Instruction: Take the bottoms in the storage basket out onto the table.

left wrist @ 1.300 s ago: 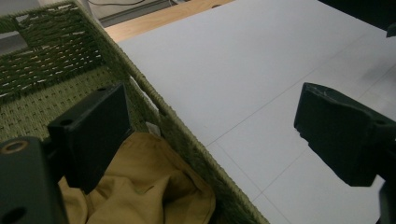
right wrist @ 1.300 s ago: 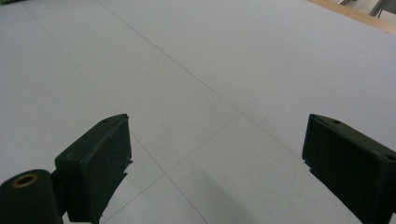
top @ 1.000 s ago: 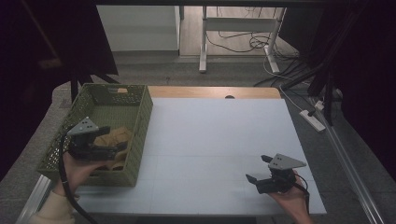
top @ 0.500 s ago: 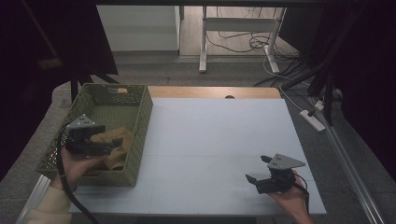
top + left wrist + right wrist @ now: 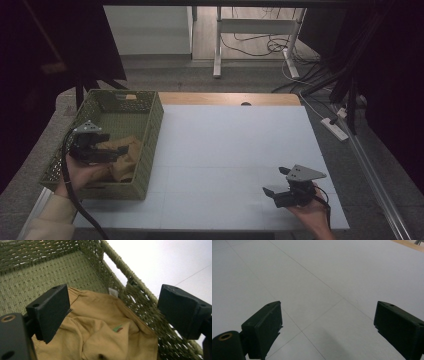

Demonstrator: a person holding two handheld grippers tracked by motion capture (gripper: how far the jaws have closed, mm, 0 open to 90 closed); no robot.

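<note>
My left gripper [image 5: 110,312] is hanging with its jaws spread wide over the crumpled mustard-yellow cloth garment [image 5: 100,335], which is lying in the near end of the green woven basket [image 5: 150,130], bunched against the wall that faces the bench; nothing is pinched yet. I judge that I am in the reaching step, about to take the cloth out, so the next move is calling for lowering the jaws onto a raised fold and closing on it. The garment is too rumpled to point anywhere clearly; its bulk seems to be running along the basket's wall. My right gripper [image 5: 278,192] is waiting with jaws spread over the bare white bench [image 5: 235,145], well apart from the basket.
</note>
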